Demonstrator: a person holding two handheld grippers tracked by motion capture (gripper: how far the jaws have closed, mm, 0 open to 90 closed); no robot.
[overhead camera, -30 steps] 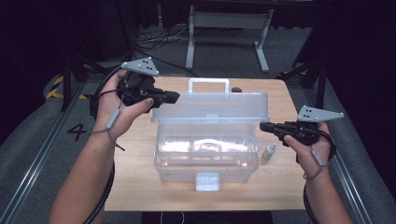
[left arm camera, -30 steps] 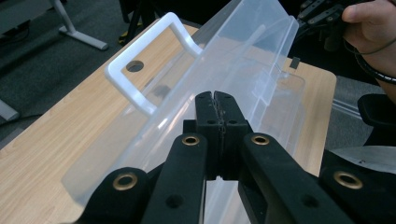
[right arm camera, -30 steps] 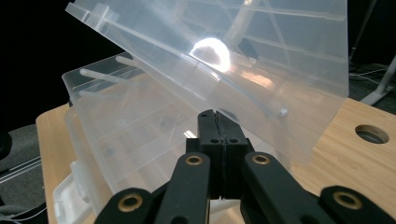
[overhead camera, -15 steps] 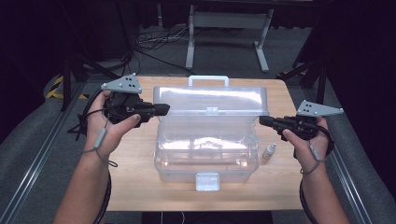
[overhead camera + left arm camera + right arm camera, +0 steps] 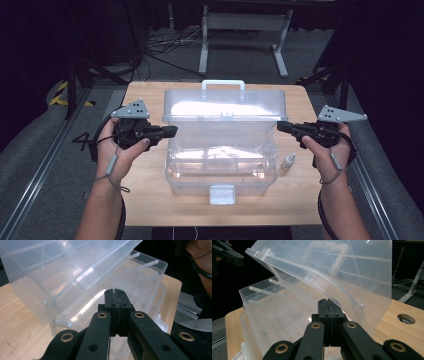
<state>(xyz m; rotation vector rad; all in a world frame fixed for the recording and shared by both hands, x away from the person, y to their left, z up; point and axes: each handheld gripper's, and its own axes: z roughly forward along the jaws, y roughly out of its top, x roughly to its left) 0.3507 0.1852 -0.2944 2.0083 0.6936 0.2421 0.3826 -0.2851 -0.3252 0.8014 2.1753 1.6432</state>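
A clear plastic storage box (image 5: 220, 165) stands in the middle of the wooden table (image 5: 150, 195), its lid (image 5: 225, 107) raised and tilted back, white handle (image 5: 223, 84) at the far edge. My left gripper (image 5: 174, 131) is shut with nothing in it, its tip at the box's left side just below the lid's corner. My right gripper (image 5: 280, 126) is shut and empty, its tip at the lid's right corner. In the left gripper view the closed jaws (image 5: 115, 293) point at the box wall (image 5: 147, 285) under the lid (image 5: 57, 270). The right gripper view shows closed jaws (image 5: 327, 301) beneath the lid (image 5: 342, 272).
A small white dropper bottle (image 5: 287, 162) stands on the table right of the box. A white latch (image 5: 222, 194) sits at the box's front. A round hole (image 5: 405, 318) is in the tabletop. Metal stand legs (image 5: 240, 30) and cables lie on the floor beyond the table.
My left hand has come down and toward me from beside the lid's top to the box's left side. The lid stands raised further back. The right hand has hardly moved.
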